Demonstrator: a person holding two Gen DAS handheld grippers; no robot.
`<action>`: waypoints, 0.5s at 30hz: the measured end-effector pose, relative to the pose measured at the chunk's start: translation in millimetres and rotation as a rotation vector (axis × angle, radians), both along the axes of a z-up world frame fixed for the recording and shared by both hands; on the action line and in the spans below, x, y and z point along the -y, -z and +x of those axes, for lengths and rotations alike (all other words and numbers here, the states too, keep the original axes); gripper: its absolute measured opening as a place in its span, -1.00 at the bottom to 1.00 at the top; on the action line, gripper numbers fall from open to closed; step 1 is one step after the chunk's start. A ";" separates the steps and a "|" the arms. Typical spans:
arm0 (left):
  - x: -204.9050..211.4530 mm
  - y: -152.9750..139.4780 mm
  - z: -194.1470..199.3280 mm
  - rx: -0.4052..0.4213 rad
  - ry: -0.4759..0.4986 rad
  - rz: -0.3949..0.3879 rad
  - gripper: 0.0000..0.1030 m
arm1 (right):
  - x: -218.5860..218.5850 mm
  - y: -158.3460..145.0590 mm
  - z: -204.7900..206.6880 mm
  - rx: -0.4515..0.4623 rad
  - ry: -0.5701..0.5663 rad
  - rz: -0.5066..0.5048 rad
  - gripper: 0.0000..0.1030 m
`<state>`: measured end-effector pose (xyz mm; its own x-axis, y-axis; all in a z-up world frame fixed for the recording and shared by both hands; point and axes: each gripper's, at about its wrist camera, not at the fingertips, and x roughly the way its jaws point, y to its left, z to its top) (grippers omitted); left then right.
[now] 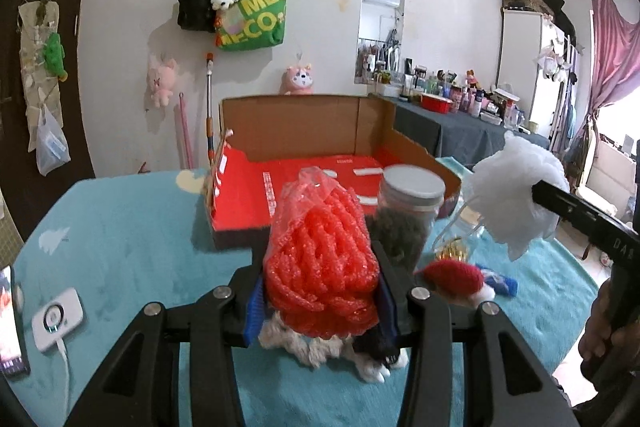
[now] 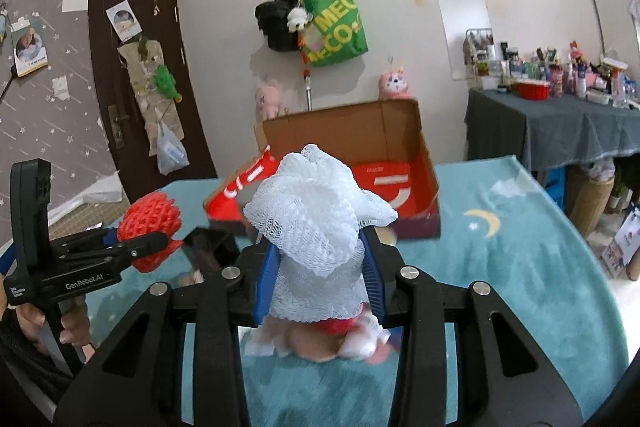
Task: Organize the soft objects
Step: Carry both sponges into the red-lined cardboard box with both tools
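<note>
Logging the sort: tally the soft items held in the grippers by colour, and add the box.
Red foam net, in the left gripper: 1
White foam net, in the right gripper: 1
Cardboard box, open: 1
Total: 3

The cardboard box (image 1: 304, 163) stands open on the surface (image 1: 120, 251), toward its far side, with its tall walls at the far and right sides. Just near of the box's right corner stands a jar (image 1: 408, 215). The foam net bundle (image 1: 324, 259) sits between the left tongs (image 1: 320, 303), above the surface and near of the box; the jar is just right of it. Right of the jar, the mesh puff (image 1: 516, 195) is held in the right tongs (image 2: 320, 279), up off the surface. A knitted toy (image 1: 452, 279) lies on the surface below the puff. A phone (image 1: 12, 323) and a charger (image 1: 58, 319) lie at the near left edge.
</note>
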<state>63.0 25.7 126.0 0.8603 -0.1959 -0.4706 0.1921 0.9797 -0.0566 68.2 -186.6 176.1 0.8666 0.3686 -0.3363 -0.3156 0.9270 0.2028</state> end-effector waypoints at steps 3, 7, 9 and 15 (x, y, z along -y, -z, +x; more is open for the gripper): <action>-1.5 -11.5 12.2 0.005 0.021 0.009 -0.08 | 2.5 -13.5 8.0 0.025 0.002 -0.012 -0.30; -4.4 -28.7 38.0 -0.018 0.067 0.008 -0.08 | 5.6 -32.2 27.4 0.039 -0.028 -0.018 -0.30; -5.4 -36.3 50.9 -0.027 0.086 0.018 -0.08 | 6.5 -42.1 40.6 0.043 -0.048 -0.028 -0.30; 0.4 -50.8 96.8 -0.066 0.152 0.115 -0.08 | -4.8 -64.4 91.2 0.030 -0.100 -0.119 -0.30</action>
<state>159.8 25.3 176.7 0.7916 -0.2632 -0.5514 0.3382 0.9404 0.0367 159.4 -181.9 240.5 0.8380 0.4125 -0.3571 -0.4117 0.9076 0.0822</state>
